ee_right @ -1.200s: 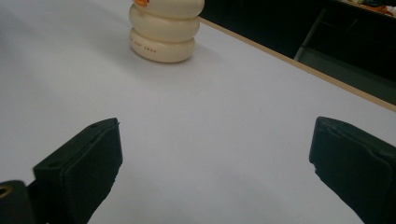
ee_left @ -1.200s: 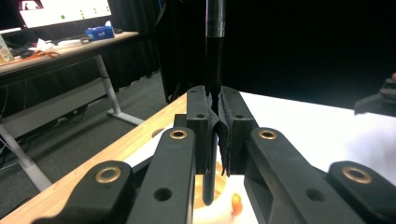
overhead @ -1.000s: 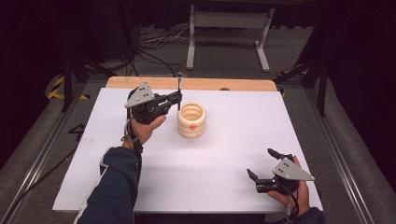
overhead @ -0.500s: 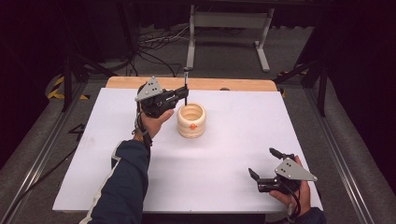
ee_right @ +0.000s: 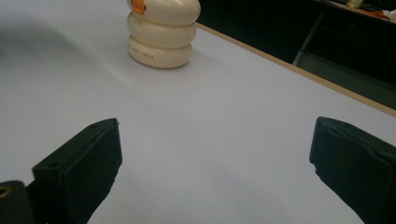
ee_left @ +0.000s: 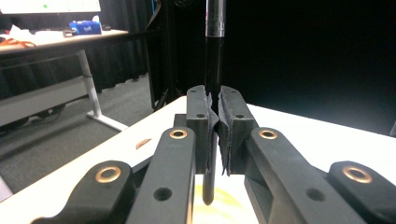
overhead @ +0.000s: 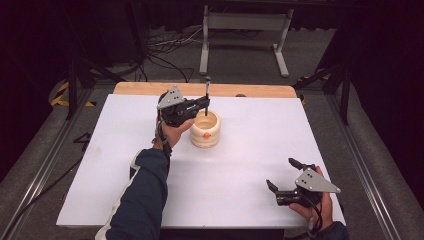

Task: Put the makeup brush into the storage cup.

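Black pen (overhead: 207,95) (one) in left tongs (overhead: 205,102)

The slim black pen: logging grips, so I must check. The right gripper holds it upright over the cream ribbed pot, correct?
Wrong hand. The left gripper clamps the slim black pen upright over the cream ribbed pot, as the left gripper view shows; the right gripper is open.

Your holder sits toward the far side of the table, left of centre.
The ringed holder (overhead: 205,130) stands on the table (overhead: 250,150). Your left gripper (overhead: 204,104) is just above its far-left rim, with an upright pen (overhead: 207,92) over its opening. Your right gripper (overhead: 282,177) lies well apart, at the near right corner.
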